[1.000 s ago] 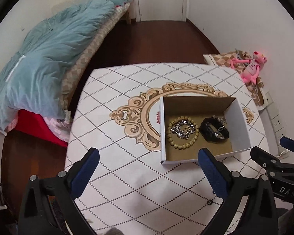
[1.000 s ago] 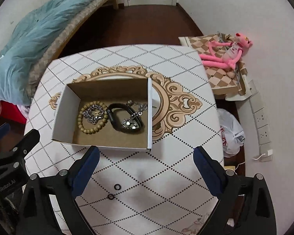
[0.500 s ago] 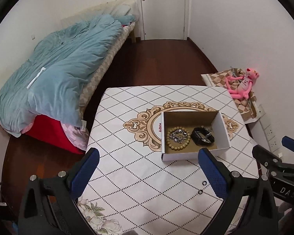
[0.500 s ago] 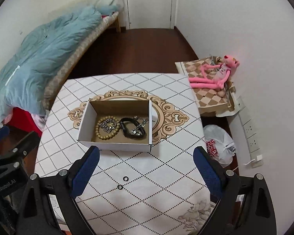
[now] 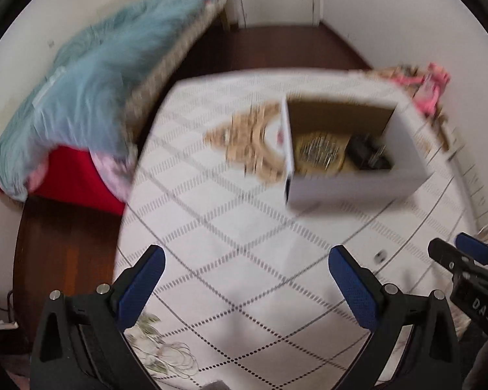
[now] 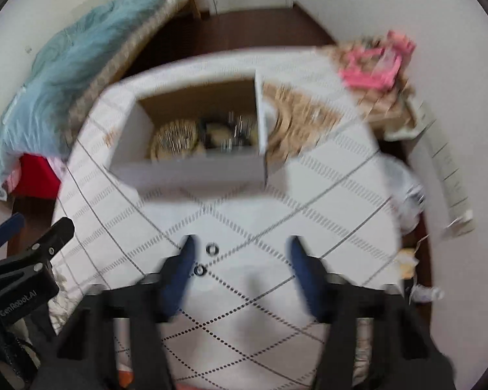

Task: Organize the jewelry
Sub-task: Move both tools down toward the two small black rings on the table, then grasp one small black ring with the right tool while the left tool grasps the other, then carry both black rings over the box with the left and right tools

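Observation:
An open white cardboard box (image 5: 351, 185) (image 6: 192, 170) stands on the patterned table and holds a wooden bead bracelet with a silver chain (image 5: 318, 151) (image 6: 174, 141) and a black band (image 5: 367, 156) (image 6: 221, 136). Two small dark rings (image 6: 211, 249) (image 6: 199, 270) lie on the table in front of the box. My right gripper (image 6: 240, 253) is open, low over the table, with both rings just inside its left finger (image 6: 185, 260). My left gripper (image 5: 244, 273) is open and empty over the table, left of the rings. One ring (image 5: 379, 256) shows blurred.
A bed with a blue quilt (image 5: 81, 97) (image 6: 65, 65) lies left of the table. A pink plush toy (image 5: 432, 87) (image 6: 374, 65) sits on a checked cushion at the right, by a wall socket strip (image 6: 449, 178). A white bag (image 6: 410, 195) lies below the table's right edge.
Both grippers have dropped lower and closer to the table; the views are motion-blurred. The right gripper's fingers have narrowed and now reach down around the two rings.

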A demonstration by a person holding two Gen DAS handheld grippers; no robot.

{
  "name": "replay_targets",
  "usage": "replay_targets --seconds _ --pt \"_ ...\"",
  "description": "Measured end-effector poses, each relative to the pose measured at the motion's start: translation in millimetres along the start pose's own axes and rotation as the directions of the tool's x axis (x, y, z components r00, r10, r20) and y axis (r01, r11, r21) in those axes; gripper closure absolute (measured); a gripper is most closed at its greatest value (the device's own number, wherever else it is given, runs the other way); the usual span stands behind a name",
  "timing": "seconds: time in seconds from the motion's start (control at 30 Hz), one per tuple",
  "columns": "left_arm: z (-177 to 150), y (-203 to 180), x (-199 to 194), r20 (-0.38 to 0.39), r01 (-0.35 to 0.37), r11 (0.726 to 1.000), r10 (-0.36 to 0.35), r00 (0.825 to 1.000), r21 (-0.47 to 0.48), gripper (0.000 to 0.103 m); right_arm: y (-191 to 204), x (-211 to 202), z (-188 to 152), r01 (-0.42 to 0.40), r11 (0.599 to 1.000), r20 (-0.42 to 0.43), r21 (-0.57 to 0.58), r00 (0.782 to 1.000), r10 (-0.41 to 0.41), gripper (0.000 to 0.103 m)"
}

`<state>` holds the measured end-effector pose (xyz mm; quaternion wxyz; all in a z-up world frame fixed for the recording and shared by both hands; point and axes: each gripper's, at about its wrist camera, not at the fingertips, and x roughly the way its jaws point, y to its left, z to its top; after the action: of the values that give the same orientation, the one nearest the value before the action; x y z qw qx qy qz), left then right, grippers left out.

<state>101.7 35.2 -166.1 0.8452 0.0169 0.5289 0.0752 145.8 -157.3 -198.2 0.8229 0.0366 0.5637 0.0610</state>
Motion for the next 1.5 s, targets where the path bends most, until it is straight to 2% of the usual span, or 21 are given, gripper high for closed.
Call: replay_targets --seconds 0.13,0.3,0.33,0.4,0.5,0.57,0.77,0.9,1.03,1.07,1.13,1.17,1.2,1.23,1.27,1.33,1.4,1.5 --pt "-16 2 33 -0.073 -0.020 1.000 0.020 0.997 0.001 0.000 7 40 -13 -0.046 0.999 -0.030 0.006 0.998 0.046 0.054" --pt "-23 12 49 -0.100 -0.044 0.999 0.043 0.994 -0.006 0.000 23 63 -20 -0.049 0.998 -0.030 -0.029 0.998 0.049 0.056" --pt "-24 14 50 -0.102 -0.048 0.999 0.047 0.994 -0.008 0.000 27 68 -20 -0.044 0.998 -0.035 -0.038 0.998 0.043 0.062" --pt "-24 17 53 -0.106 -0.051 0.999 0.050 0.993 -0.009 0.000 32 71 -23 -0.015 0.998 -0.017 -0.067 1.000 0.014 0.068" --pt "-25 18 54 -0.106 -0.054 0.999 0.053 0.993 -0.002 0.000 38 70 -25 0.038 0.993 0.001 -0.114 0.999 -0.039 0.090" --pt "-26 15 54 -0.101 -0.044 0.999 0.044 0.994 0.002 0.000 35 67 -26 0.026 0.994 0.003 -0.108 1.000 -0.026 0.090" --pt "-31 -15 45 -0.088 0.044 0.999 -0.042 0.995 0.021 0.000 -6 37 -27 -0.014 1.000 0.050 0.026 0.999 0.012 0.090" --pt "-36 -50 43 -0.095 0.152 0.987 -0.147 0.985 0.047 0.001 -34 24 -37 0.013 0.997 0.057 0.081 0.998 -0.018 0.090" --pt "-40 -85 40 -0.080 0.200 0.975 -0.193 0.978 0.098 0.002 -59 23 -46 0.041 0.991 0.045 0.126 0.998 -0.047 0.090" --pt "-41 -92 39 -0.077 0.202 0.973 -0.194 0.978 0.108 0.005 -64 23 -48 0.044 0.990 0.041 0.135 0.998 -0.050 0.090" --pt "-42 -103 41 -0.076 0.210 0.969 -0.201 0.977 0.131 0.030 -71 23 -50 0.049 0.988 0.039 0.149 0.998 -0.056 0.090" --pt "-43 -108 43 -0.079 0.209 0.968 -0.199 0.977 0.141 0.034 -74 23 -51 0.051 0.987 0.040 0.155 0.998 -0.058 0.090" --pt "-43 -111 45 -0.085 0.213 0.966 -0.202 0.976 0.149 0.044 -77 22 -51 0.051 0.986 0.041 0.159 0.997 -0.059 0.090" --pt "-43 -113 47 -0.086 0.218 0.964 -0.206 0.975 0.153 0.060 -79 21 -52 0.052 0.985 0.043 0.163 0.997 -0.060 0.090" --pt "-44 -116 45 -0.071 0.212 0.963 -0.203 0.977 0.165 0.063 -81 20 -52 0.053 0.985 0.046 0.164 0.997 -0.061 0.090" --pt "-44 -118 44 -0.058 0.223 0.957 -0.216 0.975 0.183 0.084 -82 19 -52 0.053 0.984 0.050 0.169 0.997 -0.062 0.090" --pt "-42 -120 44 -0.058 0.239 0.953 -0.232 0.971 0.186 0.091 -82 18 -51 0.052 0.984 0.053 0.170 0.997 -0.062 0.090" --pt "-39 -119 42 -0.042 0.248 0.951 -0.244 0.969 0.184 0.093 -81 16 -50 0.051 0.984 0.058 0.170 0.996 -0.061 0.090"
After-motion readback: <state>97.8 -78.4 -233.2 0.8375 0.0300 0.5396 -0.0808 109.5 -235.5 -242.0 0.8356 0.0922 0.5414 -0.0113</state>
